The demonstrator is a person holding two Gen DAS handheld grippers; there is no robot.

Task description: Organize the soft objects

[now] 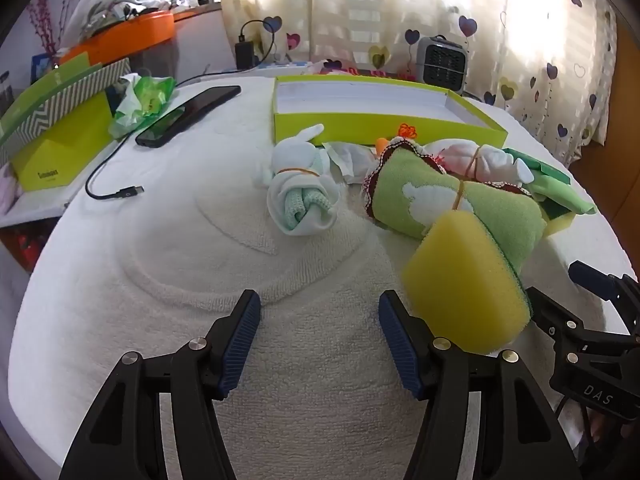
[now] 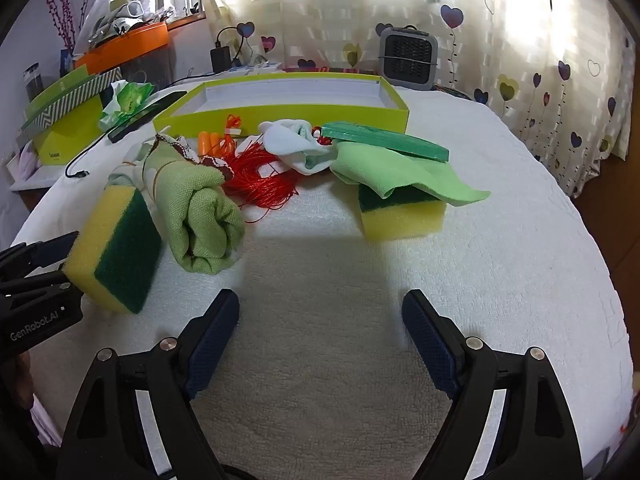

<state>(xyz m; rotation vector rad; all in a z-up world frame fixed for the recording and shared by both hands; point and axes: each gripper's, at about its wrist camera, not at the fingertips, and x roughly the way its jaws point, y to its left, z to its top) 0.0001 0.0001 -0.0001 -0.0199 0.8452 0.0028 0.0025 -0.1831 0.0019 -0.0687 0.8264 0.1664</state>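
My left gripper (image 1: 319,304) is open and empty above the white towel. A yellow-green sponge (image 1: 468,280) stands just right of it, leaning on a rolled green towel (image 1: 448,196); both also show in the right wrist view: sponge (image 2: 116,248), roll (image 2: 196,216). A rolled white and mint sock bundle (image 1: 300,196) lies ahead of the left gripper. My right gripper (image 2: 321,304) is open and empty. Ahead of it a second sponge (image 2: 400,216) lies under a light green cloth (image 2: 392,176). An open lime box (image 1: 380,110) (image 2: 280,114) sits at the back.
A phone (image 1: 188,114) and a USB cable (image 1: 120,192) lie at the left. Red string (image 2: 264,184), orange earplugs (image 2: 210,146), a white sock (image 2: 288,144) and a green flat case (image 2: 384,140) lie before the box. A grey fan (image 2: 408,58) stands behind.
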